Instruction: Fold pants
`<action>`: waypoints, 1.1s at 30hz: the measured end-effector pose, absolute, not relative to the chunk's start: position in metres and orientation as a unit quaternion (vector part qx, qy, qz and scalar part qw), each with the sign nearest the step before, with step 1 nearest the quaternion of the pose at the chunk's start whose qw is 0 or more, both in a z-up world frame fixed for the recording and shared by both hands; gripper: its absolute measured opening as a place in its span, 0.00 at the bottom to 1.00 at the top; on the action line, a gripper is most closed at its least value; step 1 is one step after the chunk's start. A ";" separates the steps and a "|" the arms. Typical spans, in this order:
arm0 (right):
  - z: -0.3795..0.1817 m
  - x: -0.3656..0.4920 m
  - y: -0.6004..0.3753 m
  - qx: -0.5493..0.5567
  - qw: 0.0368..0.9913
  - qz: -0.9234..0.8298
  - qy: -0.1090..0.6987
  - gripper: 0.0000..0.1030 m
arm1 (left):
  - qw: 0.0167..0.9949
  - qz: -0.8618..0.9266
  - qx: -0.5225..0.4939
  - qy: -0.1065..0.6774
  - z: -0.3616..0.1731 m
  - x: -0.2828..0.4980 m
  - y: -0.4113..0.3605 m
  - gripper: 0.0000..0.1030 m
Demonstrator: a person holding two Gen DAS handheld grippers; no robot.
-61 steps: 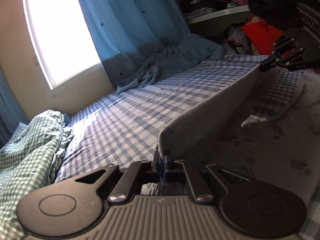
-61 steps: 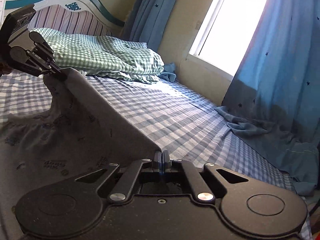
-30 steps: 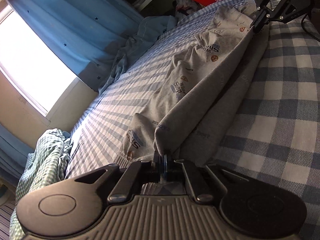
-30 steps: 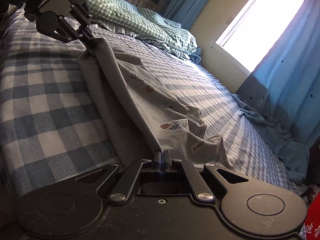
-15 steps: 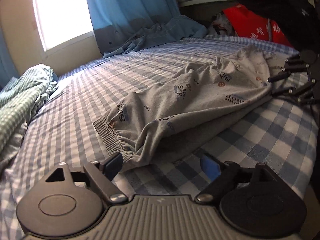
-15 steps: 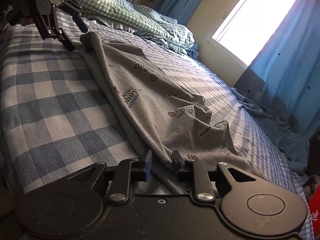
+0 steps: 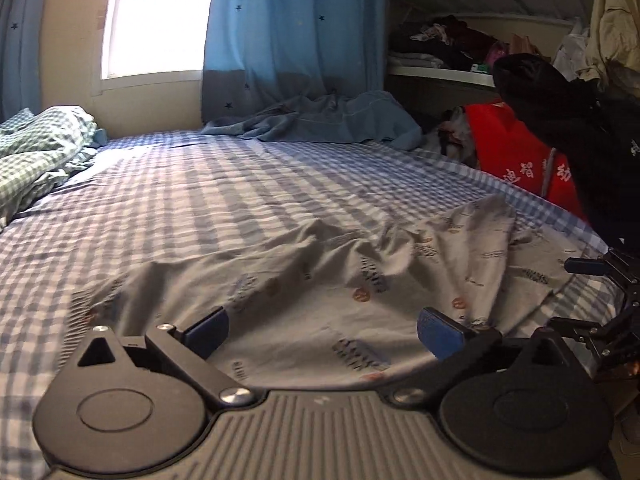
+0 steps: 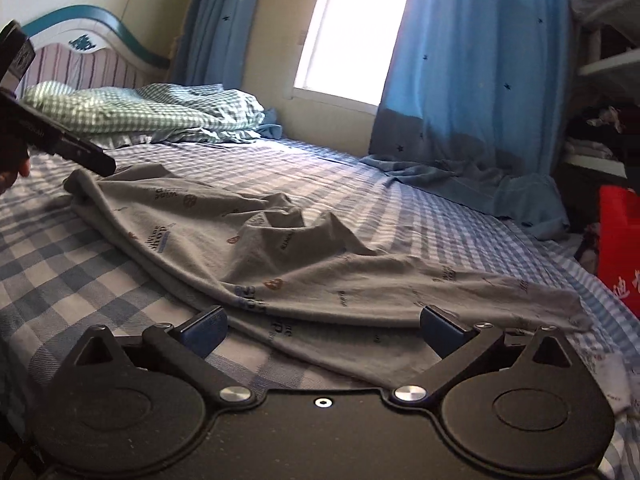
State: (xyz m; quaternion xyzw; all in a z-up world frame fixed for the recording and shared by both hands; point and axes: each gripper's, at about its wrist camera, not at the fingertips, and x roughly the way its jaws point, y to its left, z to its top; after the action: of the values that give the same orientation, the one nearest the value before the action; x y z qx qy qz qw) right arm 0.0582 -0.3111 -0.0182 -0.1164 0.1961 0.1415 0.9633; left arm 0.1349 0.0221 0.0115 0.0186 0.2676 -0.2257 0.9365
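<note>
**A:** So where are we with the pants [image 8: 304,264]? Looks like they're just lying on the bed [image 8: 80,280].

**B:** Yep, lying lengthwise near the front edge, one half laid over the other, so I'd say the first fold is in. It's sloppy though. There's a bunched ridge in the middle and the top layer doesn't line up with the one under it.

**A:** And the grippers?

**B:** Both let go. Left gripper [image 7: 322,330] has its jaws spread wide, just been opening, cloth lying below the gap but nothing pinched. Right gripper [image 8: 322,330] same deal: jaws just been opening, wide apart, hanging over the near edge of the fabric, gripping nothing.

**A:** So what's left?

**B:** My guess is smoothing out that ridge, then at least one more fold end to end to make it compact. The hem end by the red bag [image 8: 620,248] trails out loose, so I'd tidy that too. Roughly halfway, I reckon.
</note>
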 end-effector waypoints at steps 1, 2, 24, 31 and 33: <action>-0.018 0.060 -0.326 -0.101 0.965 0.136 0.202 0.99 | 0.933 -0.237 0.019 0.270 0.010 0.139 0.008 1.00; -0.018 0.063 -0.338 -0.089 0.965 0.133 0.208 0.99 | 0.929 -0.250 0.020 0.273 0.009 0.145 -0.009 1.00; -0.021 0.283 -0.607 0.247 0.905 -0.009 0.346 0.90 | 0.853 -0.333 0.246 0.318 -0.030 0.171 -0.215 0.58; -0.041 0.318 -0.629 0.253 0.895 -0.063 0.363 0.66 | 0.850 -0.320 0.244 0.340 -0.030 0.183 -0.213 0.14; -0.042 0.322 -0.626 0.241 0.897 -0.071 0.363 0.58 | 0.852 -0.316 0.234 0.347 -0.028 0.187 -0.212 0.07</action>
State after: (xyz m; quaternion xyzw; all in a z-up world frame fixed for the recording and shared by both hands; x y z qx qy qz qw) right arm 0.3224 -0.6257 -0.0415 0.2413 0.3631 -0.0715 0.8971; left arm 0.1874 -0.2115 -0.0278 0.2341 0.3468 -0.3159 0.8515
